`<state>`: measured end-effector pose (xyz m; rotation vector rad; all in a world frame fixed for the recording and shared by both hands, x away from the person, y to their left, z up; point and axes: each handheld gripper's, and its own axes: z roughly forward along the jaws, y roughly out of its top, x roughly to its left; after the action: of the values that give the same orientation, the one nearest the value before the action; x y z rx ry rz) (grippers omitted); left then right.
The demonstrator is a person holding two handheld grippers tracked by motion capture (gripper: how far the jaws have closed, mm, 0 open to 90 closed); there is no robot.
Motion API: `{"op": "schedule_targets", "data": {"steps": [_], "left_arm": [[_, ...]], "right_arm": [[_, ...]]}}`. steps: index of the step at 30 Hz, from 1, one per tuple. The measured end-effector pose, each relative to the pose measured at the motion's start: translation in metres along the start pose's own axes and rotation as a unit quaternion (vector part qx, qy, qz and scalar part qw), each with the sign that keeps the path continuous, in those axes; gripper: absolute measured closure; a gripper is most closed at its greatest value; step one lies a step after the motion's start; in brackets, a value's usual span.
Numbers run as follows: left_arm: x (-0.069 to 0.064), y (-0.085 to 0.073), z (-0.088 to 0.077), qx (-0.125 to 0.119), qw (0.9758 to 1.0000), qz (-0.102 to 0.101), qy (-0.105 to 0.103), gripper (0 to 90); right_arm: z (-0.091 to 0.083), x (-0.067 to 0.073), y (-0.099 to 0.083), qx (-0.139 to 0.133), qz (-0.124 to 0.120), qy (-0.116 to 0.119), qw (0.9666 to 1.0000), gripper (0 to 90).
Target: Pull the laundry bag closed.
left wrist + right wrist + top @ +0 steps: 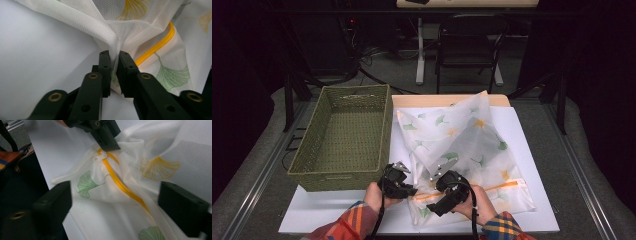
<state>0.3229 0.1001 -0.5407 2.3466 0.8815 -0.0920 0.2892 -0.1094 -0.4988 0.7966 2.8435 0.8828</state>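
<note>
A white mesh laundry bag (pixel 462 140) printed with green and yellow ginkgo leaves lies on the white board (pixel 532 150). A yellow zipper (pixel 497 187) runs along its near edge. My left gripper (pixel 412 190) is shut on a pinched fold of the mesh (pixel 114 53) near the zipper's end (pixel 155 47). In the right gripper view it shows at the top (pixel 106 137), just beyond the white zipper pull (pixel 100 157). My right gripper (pixel 117 205) stands open, its jaws wide apart on either side of the zipper (pixel 122 186) without touching it. In the high view it (pixel 437 200) sits close beside the left one.
An empty green woven basket (pixel 344 135) stands on the left, its near wall close to my left hand. The board's near edge runs under my forearms. A chair and table legs stand on the floor beyond the table.
</note>
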Motion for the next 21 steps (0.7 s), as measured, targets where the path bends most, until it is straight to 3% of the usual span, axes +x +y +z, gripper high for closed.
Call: {"op": "schedule_targets", "data": {"steps": [9, 11, 15, 17, 21], "left_arm": [[-0.002, 0.002, -0.006, -0.026, 0.9996, -0.006, -0.012, 87.6], [-0.002, 0.002, -0.008, -0.031, 0.9993, -0.009, -0.018, 87.6], [-0.003, 0.002, -0.011, -0.039, 0.9989, -0.013, -0.021, 87.6], [-0.003, 0.002, -0.011, -0.041, 0.9988, -0.014, -0.024, 87.6], [-0.003, 0.002, -0.013, -0.043, 0.9986, -0.015, -0.026, 87.7]], "right_arm": [[0.011, 0.013, 0.01, -0.001, -0.017, 0.002, 0.9998, 36.0], [0.015, 0.016, 0.012, -0.004, -0.014, 0.009, 0.9999, 47.1], [0.028, 0.019, 0.015, 0.01, -0.009, 0.025, 0.9996, 56.1], [0.033, 0.019, 0.016, 0.012, -0.003, 0.018, 0.9998, 62.5], [0.045, 0.018, 0.018, 0.024, 0.009, 0.01, 0.9996, 66.8]]}}
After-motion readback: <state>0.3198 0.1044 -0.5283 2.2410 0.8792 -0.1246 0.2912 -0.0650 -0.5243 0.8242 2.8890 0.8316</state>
